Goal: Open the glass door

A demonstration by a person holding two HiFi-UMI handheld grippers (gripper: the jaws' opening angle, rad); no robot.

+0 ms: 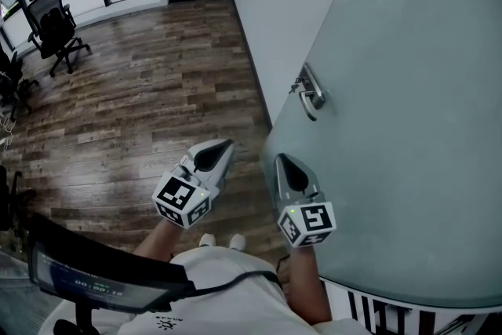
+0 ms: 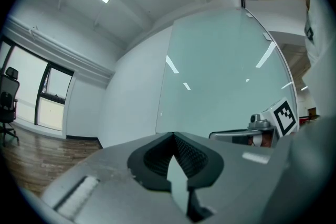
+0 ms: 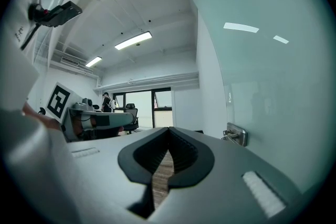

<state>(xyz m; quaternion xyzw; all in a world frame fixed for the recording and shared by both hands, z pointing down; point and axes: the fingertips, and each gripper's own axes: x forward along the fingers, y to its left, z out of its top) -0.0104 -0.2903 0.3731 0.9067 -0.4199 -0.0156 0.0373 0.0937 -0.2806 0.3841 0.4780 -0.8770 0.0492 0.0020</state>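
White shirt front [image 1: 227,278] and dark screen unit [image 1: 94,278] at bottom of head view, both cut off by frame edge.

Left hand-held gripper [image 1: 228,143]: jaws pressed together, nothing between them; held level over wood floor [image 1: 141,106], near door's edge.

Right hand-held gripper [image 1: 279,158]: jaws pressed together, empty; lies just beside door's near edge, contact not discernible.

Glass door [image 1: 408,90]: frosted, pale grey-green, fills right side of head view, next to white wall [image 1: 259,4]. Judged heavy, rigid, smooth and slippery on the face, brittle under a knock; gives no purchase on the pane itself.

Lever handle [image 1: 311,95]: metal, on small plate near door's edge, beyond both gripper tips and clear of them. Judged the one sound place to take hold: pinch or hook the lever bar, not the plate.

Hidden or unclear: hinge side, out of frame; latch; swing direction; whether door sits fully shut. Handle absent from left gripper view, small in right gripper view.

Office chair [image 1: 53,27]: far corner, well apart.
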